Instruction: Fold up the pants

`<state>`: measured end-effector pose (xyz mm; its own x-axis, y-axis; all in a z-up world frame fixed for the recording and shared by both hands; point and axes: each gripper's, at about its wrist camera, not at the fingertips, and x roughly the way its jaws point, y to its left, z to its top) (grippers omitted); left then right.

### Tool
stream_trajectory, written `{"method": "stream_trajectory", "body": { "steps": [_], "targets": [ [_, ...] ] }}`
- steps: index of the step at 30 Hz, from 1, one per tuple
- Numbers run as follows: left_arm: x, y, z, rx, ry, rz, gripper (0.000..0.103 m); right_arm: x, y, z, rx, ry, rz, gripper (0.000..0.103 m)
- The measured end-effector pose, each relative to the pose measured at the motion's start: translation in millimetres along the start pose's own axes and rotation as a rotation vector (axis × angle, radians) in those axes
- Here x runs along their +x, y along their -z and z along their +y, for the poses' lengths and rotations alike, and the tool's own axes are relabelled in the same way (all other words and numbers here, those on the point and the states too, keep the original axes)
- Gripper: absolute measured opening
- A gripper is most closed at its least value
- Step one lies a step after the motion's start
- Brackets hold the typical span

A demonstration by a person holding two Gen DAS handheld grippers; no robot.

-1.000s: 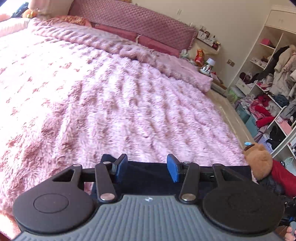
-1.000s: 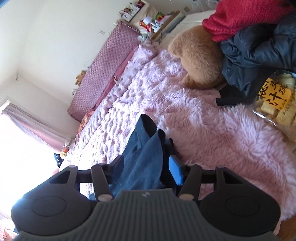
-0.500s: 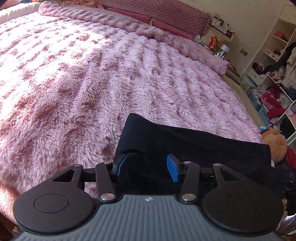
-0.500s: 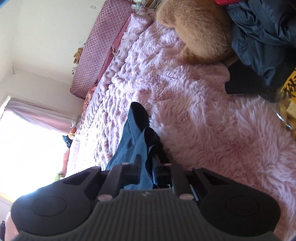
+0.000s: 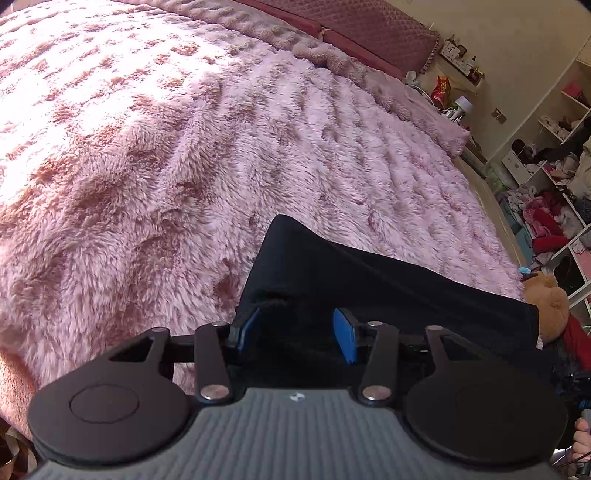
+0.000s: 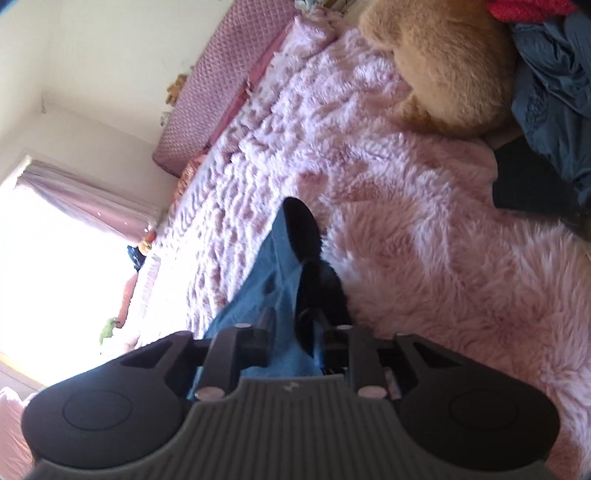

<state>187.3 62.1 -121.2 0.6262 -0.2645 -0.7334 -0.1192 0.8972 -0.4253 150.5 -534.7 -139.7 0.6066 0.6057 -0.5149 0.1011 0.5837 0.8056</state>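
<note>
Dark pants lie flat near the front edge of a fluffy pink bed cover, stretching off to the right. My left gripper hovers over their left end, open; its blue pads stand apart with dark cloth under and between them. In the right wrist view the pants look blue where the sun hits them and run away from the camera as a narrow folded strip. My right gripper straddles that strip, its jaws opening, with the cloth between the fingers.
A brown teddy bear and a dark jacket sit at the bed's right end. Open shelves full of clothes stand beyond the bed, and a quilted headboard at the far side. A hand shows at the lower right.
The left gripper sank and tipped down, so more of the pants shows ahead of it. The right gripper closed on the fold half a second ago, and its fingers now stand wider.
</note>
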Motion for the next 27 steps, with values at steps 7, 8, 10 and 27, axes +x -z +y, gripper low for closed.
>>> {"method": "stream_trajectory", "body": {
  "steps": [7, 8, 10, 27],
  "targets": [
    [-0.3, 2.2, 3.7, 0.003, -0.016, 0.002, 0.054, 8.4, 0.4, 7.5, -0.009, 0.016, -0.032, 0.000],
    [-0.1, 2.7, 4.3, 0.004, -0.019, 0.002, 0.054, 6.2, 0.1, 12.1, -0.013, -0.014, -0.047, 0.000],
    [0.5, 3.3, 6.3, 0.001, -0.028, 0.007, 0.054, 6.9, -3.2, 28.3, -0.033, -0.077, -0.052, 0.000],
    [-3.0, 5.5, 21.7, -0.040, -0.051, 0.041, 0.054, 60.1, -60.2, 64.7, -0.003, -0.004, 0.135, 0.000]
  ]
}}
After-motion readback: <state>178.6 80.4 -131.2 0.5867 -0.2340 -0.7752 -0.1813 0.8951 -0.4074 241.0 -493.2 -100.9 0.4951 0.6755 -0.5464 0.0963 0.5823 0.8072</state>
